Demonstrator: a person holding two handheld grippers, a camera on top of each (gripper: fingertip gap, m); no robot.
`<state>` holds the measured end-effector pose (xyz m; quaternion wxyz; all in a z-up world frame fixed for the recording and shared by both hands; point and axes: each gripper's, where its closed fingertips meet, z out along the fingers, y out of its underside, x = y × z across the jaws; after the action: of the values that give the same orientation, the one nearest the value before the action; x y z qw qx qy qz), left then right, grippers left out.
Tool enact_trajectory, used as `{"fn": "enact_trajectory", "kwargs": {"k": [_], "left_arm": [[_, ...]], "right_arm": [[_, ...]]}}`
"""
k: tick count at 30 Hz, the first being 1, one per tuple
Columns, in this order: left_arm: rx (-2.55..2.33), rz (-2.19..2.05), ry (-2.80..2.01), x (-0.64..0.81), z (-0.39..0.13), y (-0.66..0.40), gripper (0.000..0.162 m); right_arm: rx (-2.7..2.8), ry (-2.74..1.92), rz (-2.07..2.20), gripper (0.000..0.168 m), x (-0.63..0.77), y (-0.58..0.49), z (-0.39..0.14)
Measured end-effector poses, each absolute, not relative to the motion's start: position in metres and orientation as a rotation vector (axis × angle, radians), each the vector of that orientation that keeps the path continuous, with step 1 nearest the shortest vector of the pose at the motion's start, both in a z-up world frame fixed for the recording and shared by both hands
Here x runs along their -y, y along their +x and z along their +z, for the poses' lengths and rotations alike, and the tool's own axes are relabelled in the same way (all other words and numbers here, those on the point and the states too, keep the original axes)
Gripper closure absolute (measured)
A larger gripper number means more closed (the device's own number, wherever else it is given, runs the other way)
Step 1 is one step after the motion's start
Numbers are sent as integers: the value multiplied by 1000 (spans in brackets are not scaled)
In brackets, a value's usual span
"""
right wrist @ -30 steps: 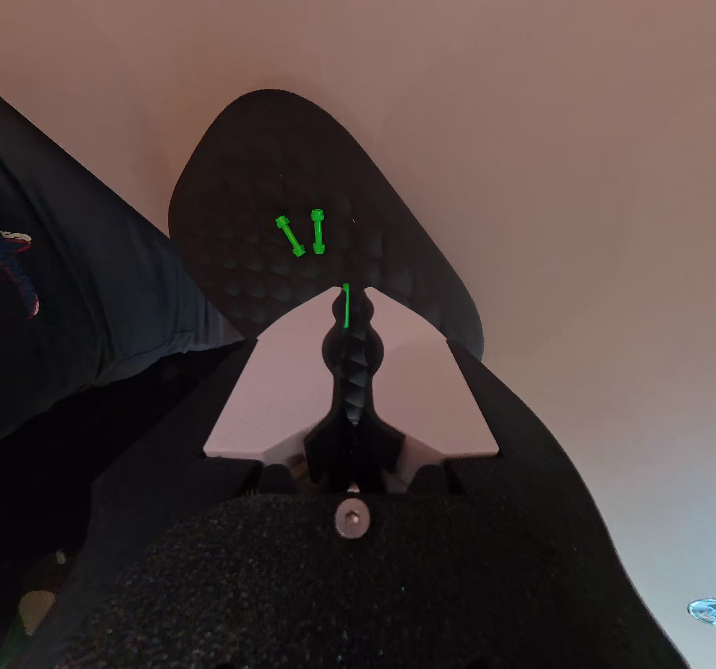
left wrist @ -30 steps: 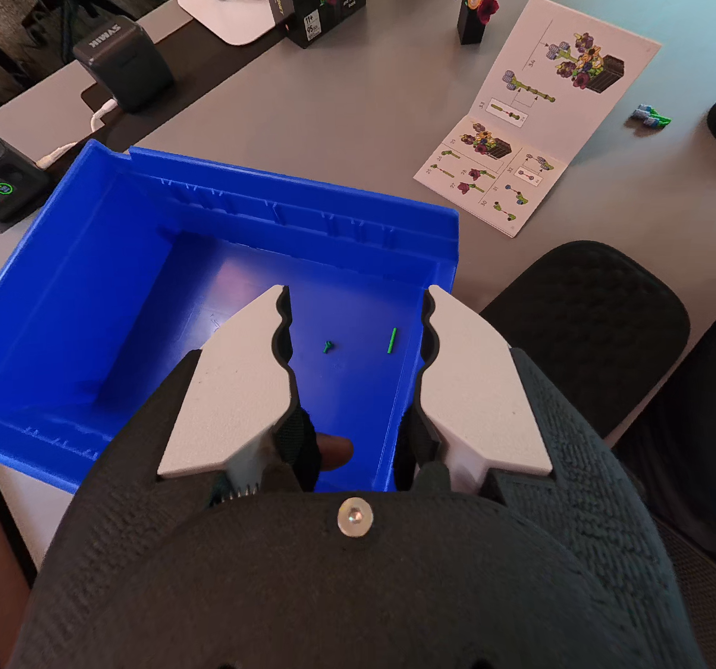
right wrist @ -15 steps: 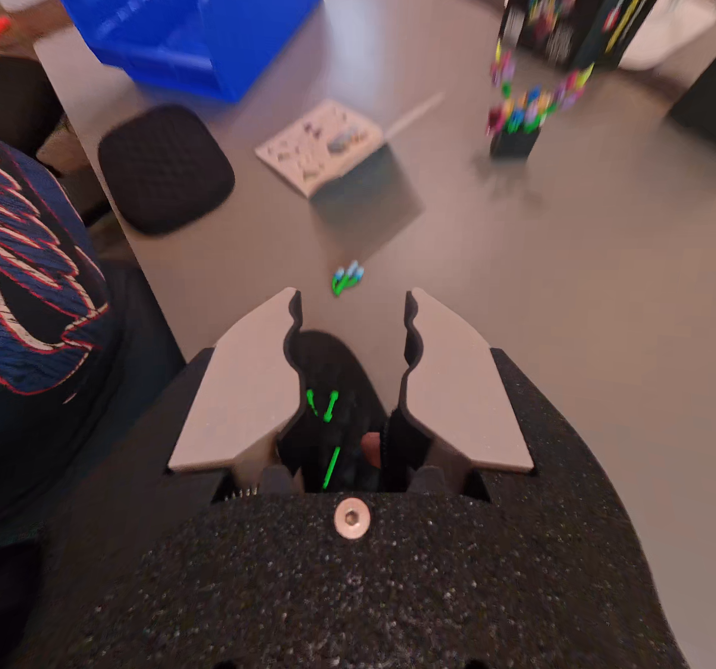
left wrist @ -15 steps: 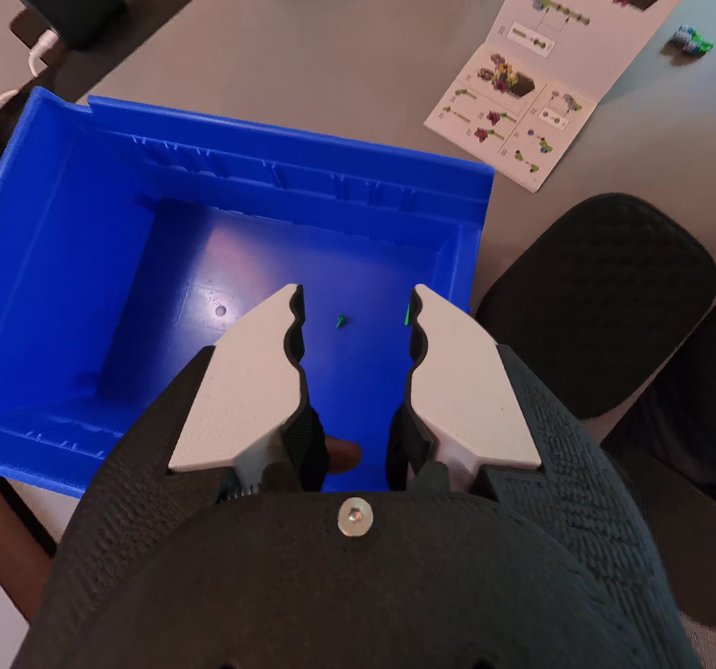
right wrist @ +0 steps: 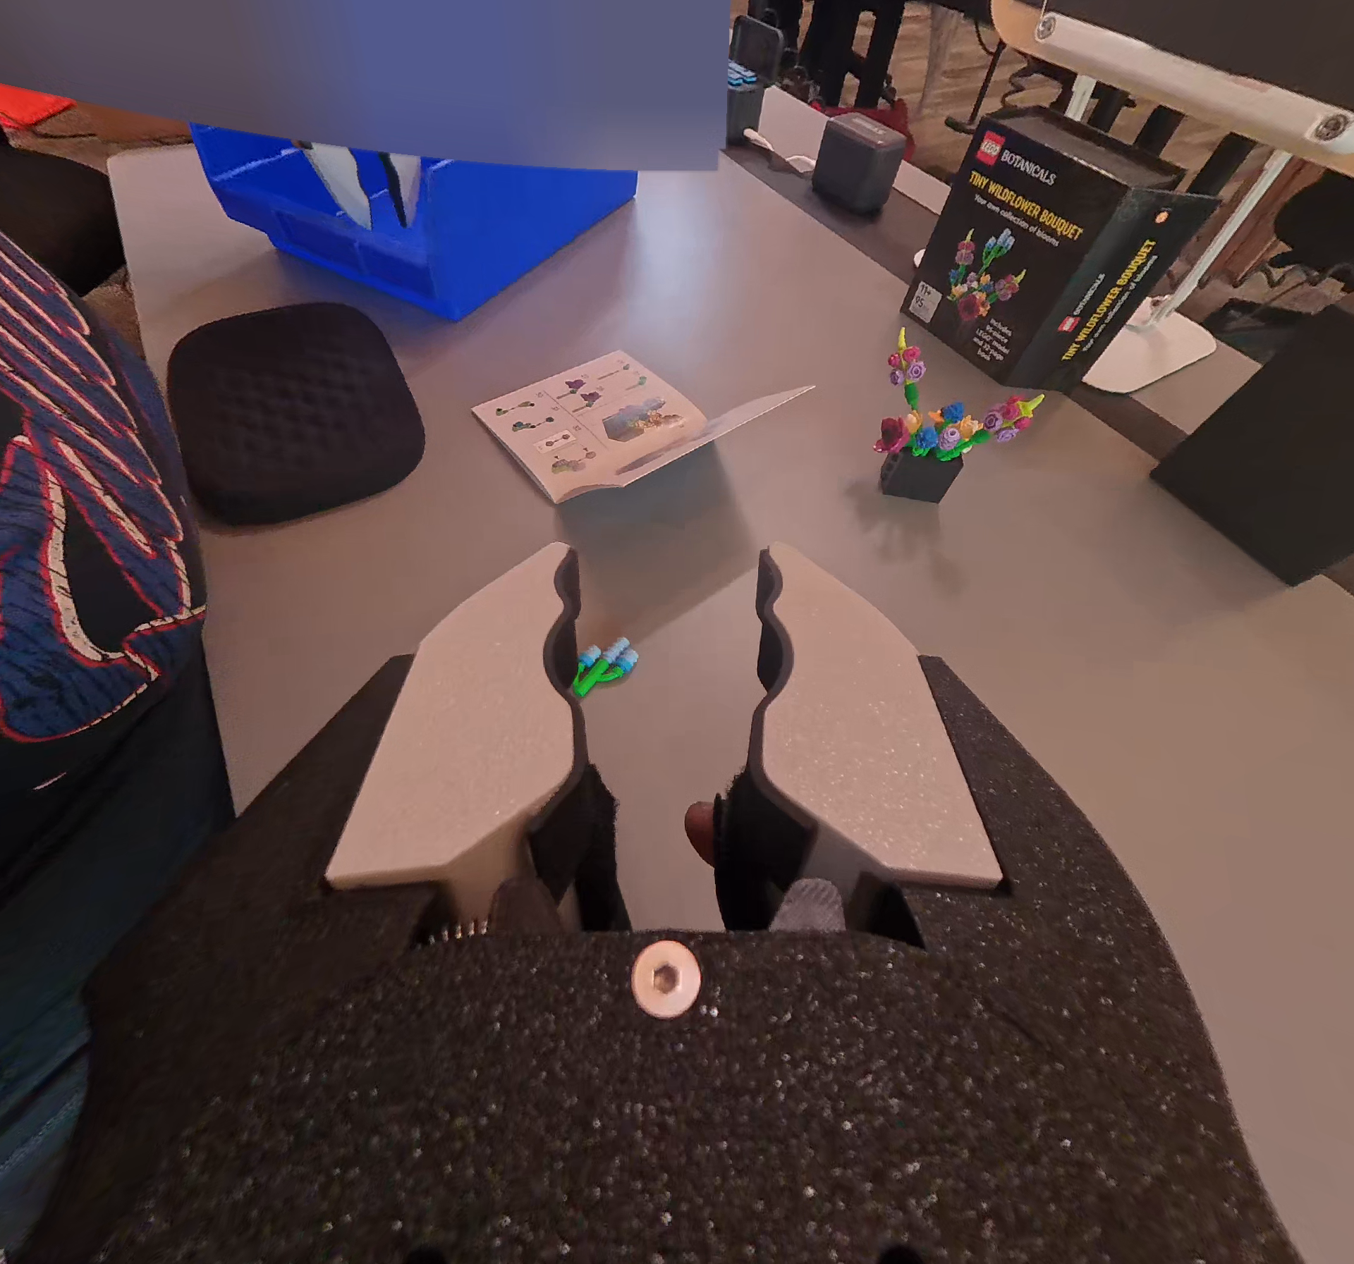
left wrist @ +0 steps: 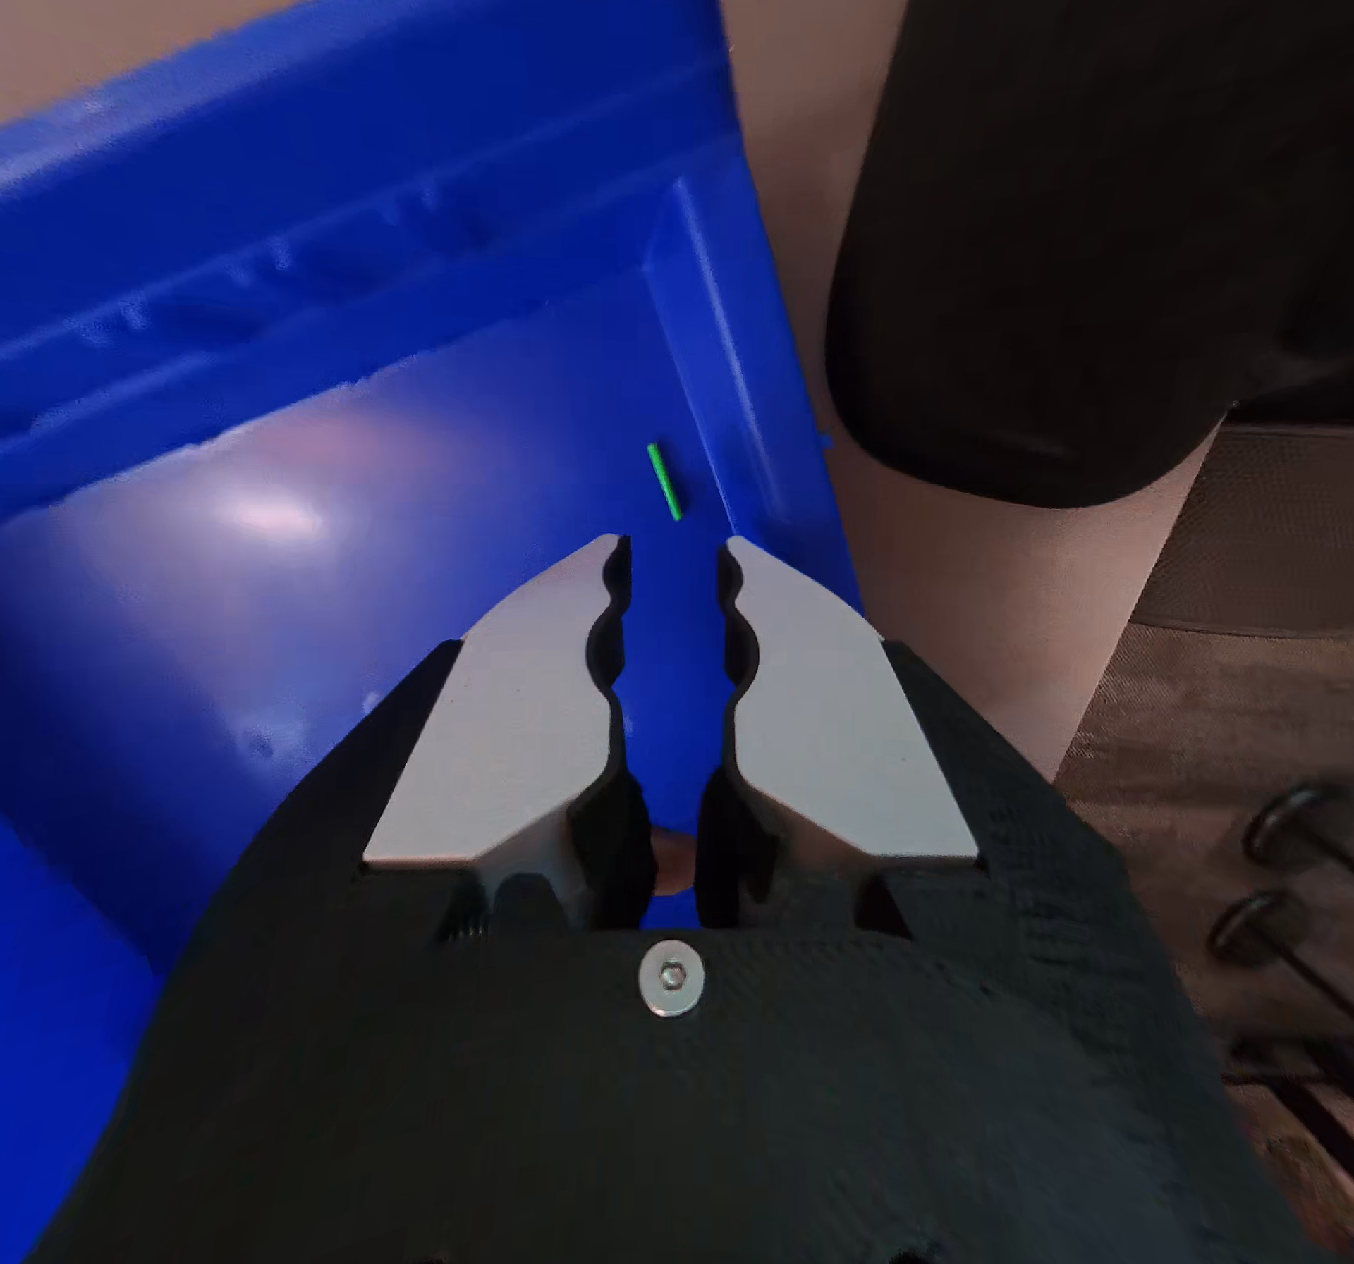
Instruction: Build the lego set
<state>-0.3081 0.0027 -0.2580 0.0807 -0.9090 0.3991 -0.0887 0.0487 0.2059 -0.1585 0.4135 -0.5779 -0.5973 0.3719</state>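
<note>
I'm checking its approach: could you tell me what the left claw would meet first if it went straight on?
Probably the thin green rod on the blue bin floor, just ahead of the open left claw; depth is uncertain, so it might touch the floor first.

left gripper [left wrist: 672,546] narrowly parted, right gripper [right wrist: 665,559] wide
</note>
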Motion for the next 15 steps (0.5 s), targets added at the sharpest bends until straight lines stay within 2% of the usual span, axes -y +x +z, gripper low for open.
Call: {"fn": "enact_trajectory", "kwargs": {"k": [7,12,15], "left_arm": [[-1041,-438,-2843,-10,-285,-299,148],[-972,-422,-2830,-13,-291,-298,150],[-976,-322,-2817,-14,-292,-300,157]], "right_arm": [[1534,-1484,863,123,-213,42,-164],[1529,-1518,869,124,-220,45,-172],[1526,-1506,883,125,-221,43,-172]]}}
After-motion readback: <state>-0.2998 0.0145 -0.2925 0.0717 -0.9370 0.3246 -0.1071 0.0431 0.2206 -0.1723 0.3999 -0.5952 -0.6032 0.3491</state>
